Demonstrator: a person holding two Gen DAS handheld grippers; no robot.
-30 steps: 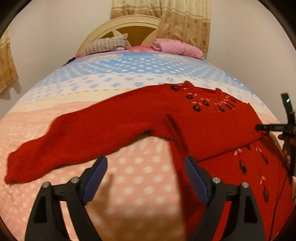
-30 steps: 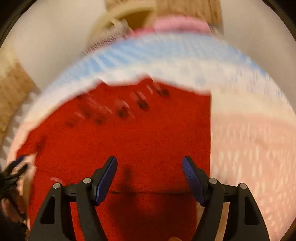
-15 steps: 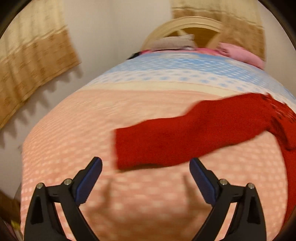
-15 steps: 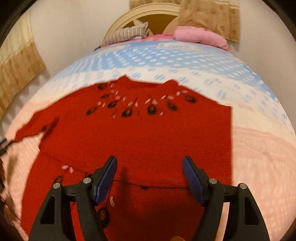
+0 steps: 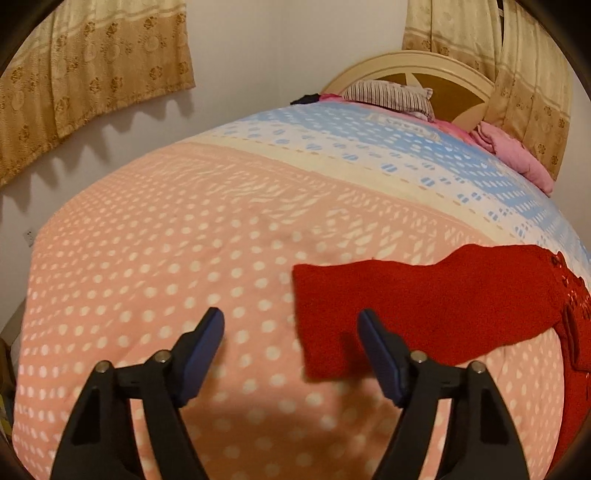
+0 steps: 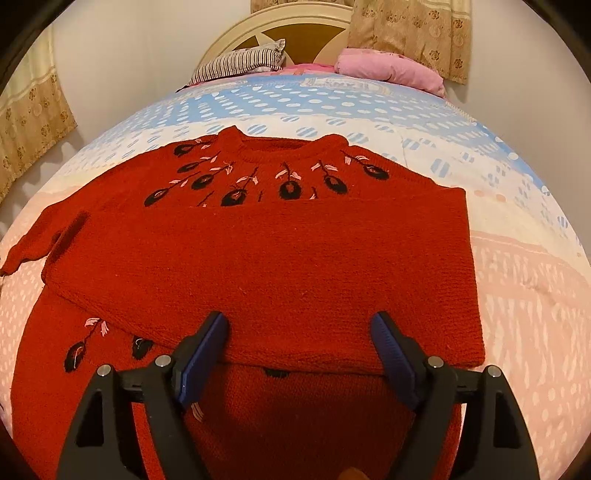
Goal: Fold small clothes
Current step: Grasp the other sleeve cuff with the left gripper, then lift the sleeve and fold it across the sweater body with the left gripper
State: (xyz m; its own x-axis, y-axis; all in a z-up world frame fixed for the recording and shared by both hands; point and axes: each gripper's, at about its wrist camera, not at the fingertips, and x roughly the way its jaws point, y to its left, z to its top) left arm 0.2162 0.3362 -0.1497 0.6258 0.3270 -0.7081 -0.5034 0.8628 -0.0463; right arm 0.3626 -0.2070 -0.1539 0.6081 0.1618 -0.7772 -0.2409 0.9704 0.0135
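Observation:
A red knit sweater (image 6: 280,251) with black and pink flowers round the neck lies flat on the spotted bedspread (image 5: 166,258). One sleeve (image 6: 332,295) is folded across its chest. The other sleeve (image 5: 424,302) stretches out sideways, and its cuff end (image 5: 321,332) reaches in between the fingers of my left gripper (image 5: 291,332). Those jaws are closing and the pads are not on the cloth. My right gripper (image 6: 299,332) hovers over the folded sleeve's lower edge. Its jaws are opening, with the sweater beneath them and nothing gripped.
A striped pillow (image 6: 240,62) and a pink pillow (image 6: 391,70) lie by the wooden headboard (image 6: 303,22). Patterned curtains (image 5: 92,62) hang on the wall to the left. The bed's left edge (image 5: 26,288) drops away beside my left gripper.
The left gripper has travelled along the outstretched sleeve to its cuff, and its jaws have narrowed. The right gripper has barely shifted over the sweater's body, and its jaws have widened a little.

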